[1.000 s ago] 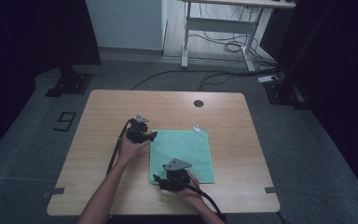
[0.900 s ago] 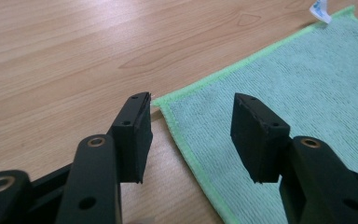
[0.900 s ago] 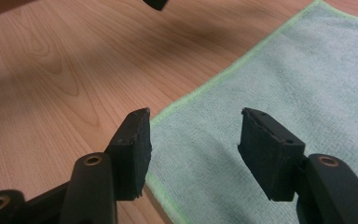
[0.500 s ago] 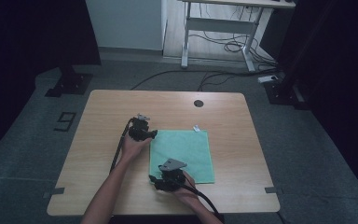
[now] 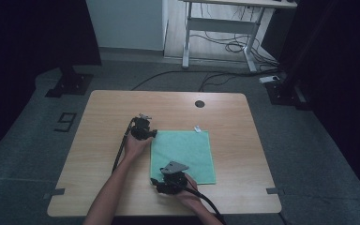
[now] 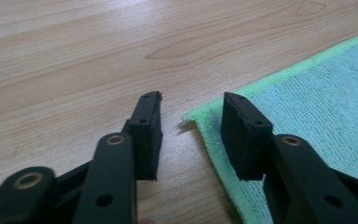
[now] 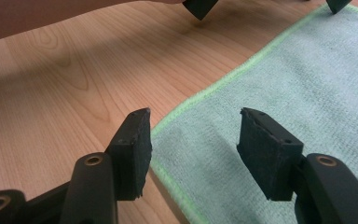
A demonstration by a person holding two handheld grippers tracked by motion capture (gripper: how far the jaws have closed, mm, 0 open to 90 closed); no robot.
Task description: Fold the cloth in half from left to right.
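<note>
A green cloth (image 5: 187,152) lies flat on the wooden table (image 5: 103,136). My left gripper (image 5: 153,134) is at its far left corner. In the left gripper view the jaws (image 6: 193,95) have just been closing, with the cloth (image 6: 307,93) corner between them, and the pads are still apart from it. My right gripper (image 5: 155,183) is at the near left corner. In its own view its jaws (image 7: 196,112) stand open astride the cloth's (image 7: 307,70) green edge, one pad over wood and one over fabric.
A small white tag (image 5: 197,128) lies at the cloth's far edge. A dark round hole (image 5: 199,103) sits near the table's back edge. A person's forearm (image 5: 117,183) reaches in from the front. A desk frame (image 5: 215,33) and cables stand on the floor beyond.
The left gripper has edged down and slightly toward the cloth's far left corner. The right gripper has kept still.
</note>
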